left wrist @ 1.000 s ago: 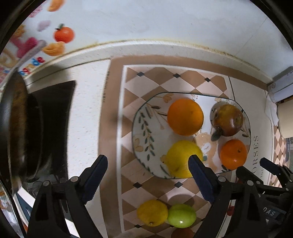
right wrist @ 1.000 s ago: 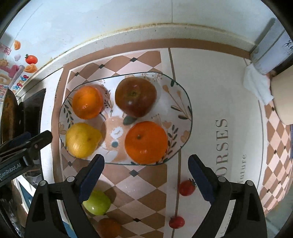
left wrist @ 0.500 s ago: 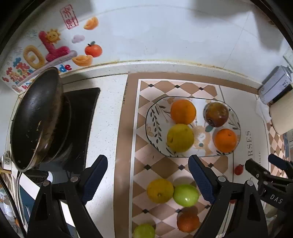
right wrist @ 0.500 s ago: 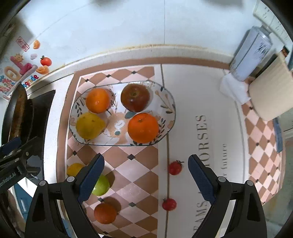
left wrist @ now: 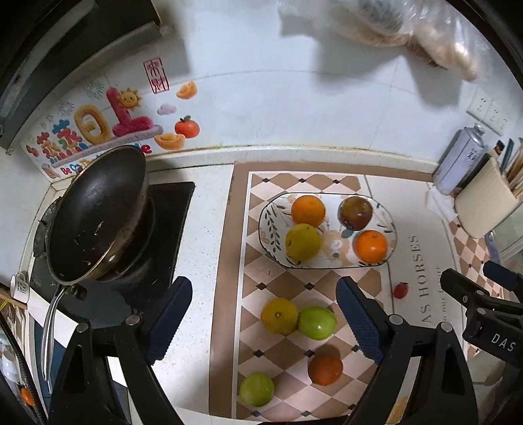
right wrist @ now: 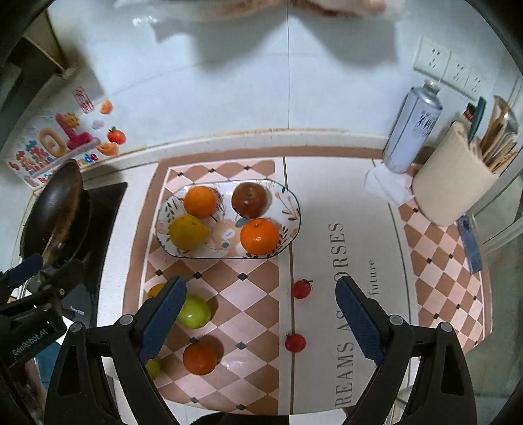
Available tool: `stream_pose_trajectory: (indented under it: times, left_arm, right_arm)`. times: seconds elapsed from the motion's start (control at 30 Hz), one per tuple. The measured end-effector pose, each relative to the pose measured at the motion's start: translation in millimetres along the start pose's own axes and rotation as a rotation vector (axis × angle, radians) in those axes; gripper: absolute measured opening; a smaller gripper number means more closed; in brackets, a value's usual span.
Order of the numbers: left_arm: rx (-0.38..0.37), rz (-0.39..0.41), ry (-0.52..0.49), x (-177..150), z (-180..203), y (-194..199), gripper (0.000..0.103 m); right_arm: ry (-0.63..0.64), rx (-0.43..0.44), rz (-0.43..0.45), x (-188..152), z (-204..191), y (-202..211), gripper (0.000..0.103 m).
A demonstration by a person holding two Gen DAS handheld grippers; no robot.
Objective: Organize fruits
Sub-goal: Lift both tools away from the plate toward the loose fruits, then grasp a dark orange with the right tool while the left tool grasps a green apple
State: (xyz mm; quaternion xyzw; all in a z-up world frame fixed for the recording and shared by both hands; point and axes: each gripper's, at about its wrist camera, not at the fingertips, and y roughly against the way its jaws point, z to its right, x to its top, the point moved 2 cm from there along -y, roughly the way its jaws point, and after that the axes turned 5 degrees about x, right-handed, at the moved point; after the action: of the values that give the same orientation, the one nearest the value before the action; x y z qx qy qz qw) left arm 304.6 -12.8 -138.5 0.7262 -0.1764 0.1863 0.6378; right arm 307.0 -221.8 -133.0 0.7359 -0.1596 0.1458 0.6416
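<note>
Both claws, the left claw [left wrist: 263, 318] and the right claw [right wrist: 261, 315], hang empty with jaws wide apart above the loose fruits on the table [right wrist: 353, 202], so I would lower one straight over the green apple [left wrist: 317, 322], grip it gently and carry it to the plate [right wrist: 294, 209].

Both pictures are bright, with soft white light from above. The fruits drop short, soft shadows on the mat [right wrist: 251, 304]. A bag [left wrist: 408, 29] high up is blurry and throws big grey shadows on the wall [left wrist: 261, 98]. A wet spot by the mat's near edge shines. Straight lines bend near the picture edges, and the corners are black. The middle looks sharp.
</note>
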Motion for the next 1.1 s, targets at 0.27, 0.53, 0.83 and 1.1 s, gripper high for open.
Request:
stream_pose_trajectory:
  times: [0.27,0.53,0.83,1.1]
  left_arm:
    - [-0.015,0.069,0.019,-15.5,-3.3,40.2,0.09]
    - [-0.008,0.081,0.048,-25.6,-14.0,49.7,0.09]
    - [0.079,-0.111,0.086,-70.4,-42.3,-15.9,0.09]
    - [0.083,-0.348,0.128,-122.0,-57.9,-80.1,0.09]
  right_arm:
    - [0.011,0.007,0.08,-18.2,-10.4,49.2,0.095]
    - [-0.01,0.054,0.071,-33.4,-15.3,54.9,0.095]
    - [-0.093,0.236,-0.263,-81.7,-20.4,-60.8,0.095]
    - [-0.181,0.345,-0.52,-128.8,-35.7,-170.1,0.085]
